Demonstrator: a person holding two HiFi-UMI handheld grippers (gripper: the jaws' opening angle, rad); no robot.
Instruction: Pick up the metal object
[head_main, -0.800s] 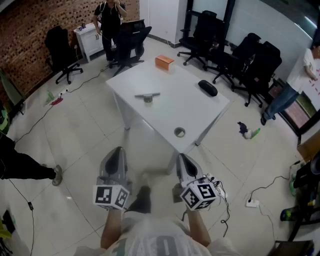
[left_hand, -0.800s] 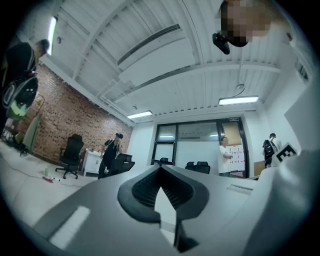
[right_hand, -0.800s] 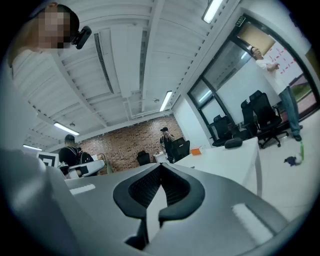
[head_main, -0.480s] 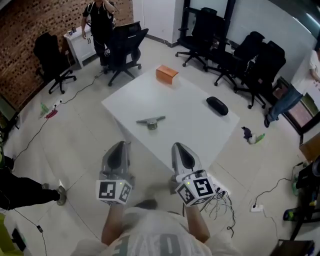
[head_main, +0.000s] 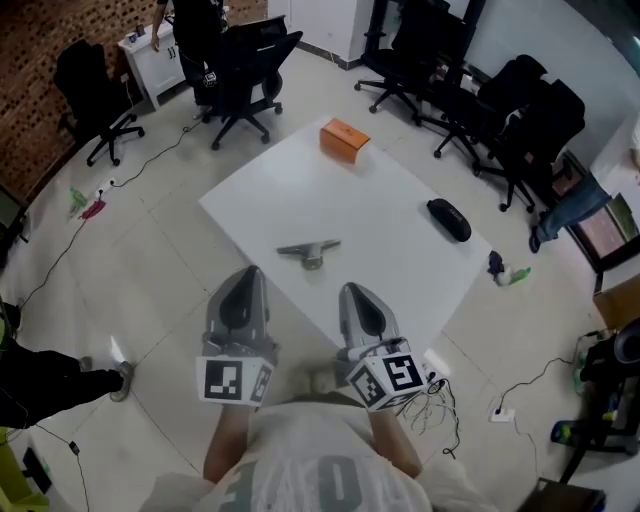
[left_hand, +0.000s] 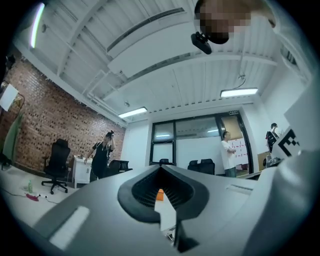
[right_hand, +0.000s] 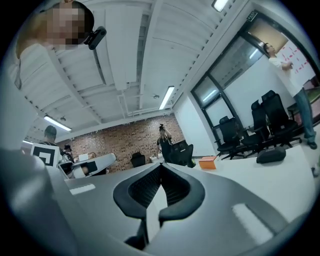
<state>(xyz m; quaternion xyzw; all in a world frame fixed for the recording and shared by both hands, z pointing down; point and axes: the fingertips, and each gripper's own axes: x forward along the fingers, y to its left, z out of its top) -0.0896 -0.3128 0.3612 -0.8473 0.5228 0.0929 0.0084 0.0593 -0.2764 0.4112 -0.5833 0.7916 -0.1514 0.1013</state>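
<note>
The metal object (head_main: 310, 252), a grey T-shaped piece on a round base, lies on the white table (head_main: 390, 200) near its front corner. Both grippers are held side by side just short of that corner, pointing at the table. My left gripper (head_main: 247, 273) is shut and empty, a little to the left of and below the metal object. My right gripper (head_main: 353, 291) is also shut and empty, just right of and below it. In the left gripper view the left gripper (left_hand: 161, 167) has its jaws meeting; the right gripper (right_hand: 161, 164) looks the same in its own view.
An orange box (head_main: 345, 139) sits at the table's far corner and a black oblong case (head_main: 449, 219) at its right side. Black office chairs (head_main: 520, 115) ring the far side. A person (head_main: 195, 30) stands at the back left. Cables (head_main: 440, 420) lie on the floor.
The table has come closer and lower in the head view as the person walks up to it. Both grippers stay shut and now reach the table's near corner.
</note>
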